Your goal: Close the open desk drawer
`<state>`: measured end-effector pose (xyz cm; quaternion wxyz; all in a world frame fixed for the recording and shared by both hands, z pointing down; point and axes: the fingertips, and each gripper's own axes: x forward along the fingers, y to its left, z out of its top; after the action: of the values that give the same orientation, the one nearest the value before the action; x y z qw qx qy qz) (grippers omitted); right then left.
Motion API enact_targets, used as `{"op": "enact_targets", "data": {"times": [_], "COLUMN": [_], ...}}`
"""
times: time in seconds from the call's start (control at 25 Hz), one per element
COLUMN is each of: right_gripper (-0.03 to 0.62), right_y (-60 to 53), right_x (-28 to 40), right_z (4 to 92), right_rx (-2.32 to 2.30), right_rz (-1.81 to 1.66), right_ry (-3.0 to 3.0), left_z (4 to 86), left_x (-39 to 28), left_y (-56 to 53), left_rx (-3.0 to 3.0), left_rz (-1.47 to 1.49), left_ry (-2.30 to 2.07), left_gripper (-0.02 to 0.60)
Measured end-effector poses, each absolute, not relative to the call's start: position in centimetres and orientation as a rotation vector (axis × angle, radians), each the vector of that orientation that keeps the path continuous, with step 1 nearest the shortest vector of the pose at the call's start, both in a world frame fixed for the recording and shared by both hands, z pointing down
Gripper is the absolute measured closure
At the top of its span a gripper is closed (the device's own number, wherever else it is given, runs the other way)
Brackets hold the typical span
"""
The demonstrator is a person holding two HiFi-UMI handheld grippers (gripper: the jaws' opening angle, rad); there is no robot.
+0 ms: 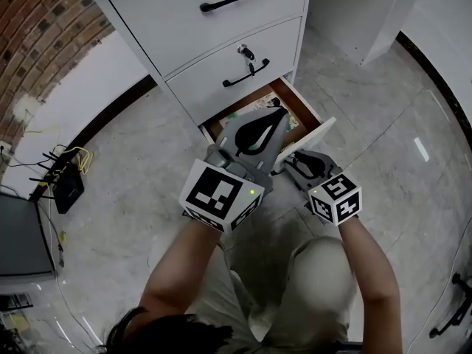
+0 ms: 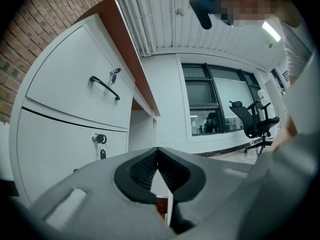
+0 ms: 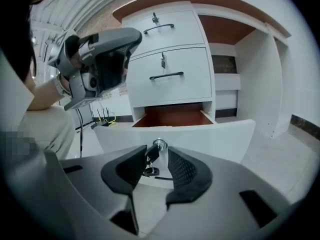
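Note:
The white desk cabinet (image 1: 177, 13) has its bottom drawer (image 1: 295, 109) pulled out, showing a brown inside. That drawer's white front panel (image 1: 313, 133) (image 3: 215, 136) carries a lock with a key (image 3: 159, 144). My right gripper (image 1: 293, 161) (image 3: 157, 150) is open just in front of the panel, and the lock shows in the gap beyond its jaws, apart from them. My left gripper (image 1: 274, 118) (image 2: 158, 153) (image 3: 132, 41) hovers higher up over the open drawer, with its pads meeting at the tip and nothing between them. The two upper drawers (image 3: 167, 69) are closed.
A black router with yellow cables (image 1: 66, 183) sits on the marble floor by the brick wall (image 1: 37, 28). The desk's white side panel (image 1: 383, 21) stands to the right of the leg space. An office chair (image 2: 255, 121) stands far off by the windows.

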<state>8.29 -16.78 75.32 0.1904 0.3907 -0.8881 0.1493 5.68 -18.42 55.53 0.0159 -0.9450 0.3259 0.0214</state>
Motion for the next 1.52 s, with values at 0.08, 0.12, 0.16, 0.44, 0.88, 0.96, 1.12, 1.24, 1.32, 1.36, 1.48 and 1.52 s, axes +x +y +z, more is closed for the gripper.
{"op": "enact_targets", "data": {"times": [0.08, 0.12, 0.16, 0.44, 0.88, 0.96, 1.12, 1.24, 1.32, 1.36, 1.48, 1.52], "right_gripper": [0.454, 0.454, 0.454, 0.456, 0.464, 0.465, 0.467, 0.467, 0.467, 0.467, 0.468, 0.468], "right_y": [-17.3, -17.7, -18.1, -21.5, -25.5, -26.2, -27.6, -28.5, -29.2, -29.5, -30.6, -30.9], "right_x": [7.6, 7.3, 7.0, 5.4, 3.4, 3.0, 2.3, 1.8, 1.4, 1.3, 0.8, 0.7], "right_z": [75.3, 75.3, 75.3, 75.4, 75.4, 75.4, 75.3, 75.3, 75.4, 75.4, 75.2, 75.0], "right_rx": [1.117, 1.128, 1.135, 1.170, 1.207, 1.216, 1.217, 1.228, 1.238, 1.241, 1.258, 1.266], "right_rz": [0.432, 0.434, 0.433, 0.424, 0.390, 0.387, 0.372, 0.380, 0.380, 0.378, 0.373, 0.369], "right_ry": [-2.503, -2.505, -2.506, -2.485, -2.474, -2.470, -2.461, -2.470, -2.472, -2.473, -2.483, -2.487], "left_z": [55.4, 55.5, 55.6, 55.2, 57.1, 57.2, 57.6, 58.2, 58.6, 58.6, 58.8, 59.0], "left_x": [5.2, 4.9, 4.6, 2.0, -0.8, -1.2, -1.5, -1.1, -0.8, -0.7, -0.6, -0.6], "left_y": [-18.6, -18.7, -18.9, -19.7, -21.5, -21.7, -22.1, -22.0, -21.9, -21.8, -21.6, -21.6], "left_rx": [-2.935, -2.935, -2.935, -2.944, -3.009, -3.015, -3.018, -2.980, -2.941, -2.927, -2.915, -2.913], "left_rz": [0.074, 0.073, 0.072, 0.138, 0.161, 0.170, 0.164, 0.078, -0.002, -0.028, -0.058, -0.068], "left_ry": [1.030, 1.042, 1.056, 1.154, 1.270, 1.289, 1.306, 1.282, 1.260, 1.249, 1.230, 1.231], "left_gripper": [0.575, 0.575, 0.575, 0.575, 0.575, 0.575, 0.575, 0.575, 0.575, 0.575, 0.575, 0.575]}}
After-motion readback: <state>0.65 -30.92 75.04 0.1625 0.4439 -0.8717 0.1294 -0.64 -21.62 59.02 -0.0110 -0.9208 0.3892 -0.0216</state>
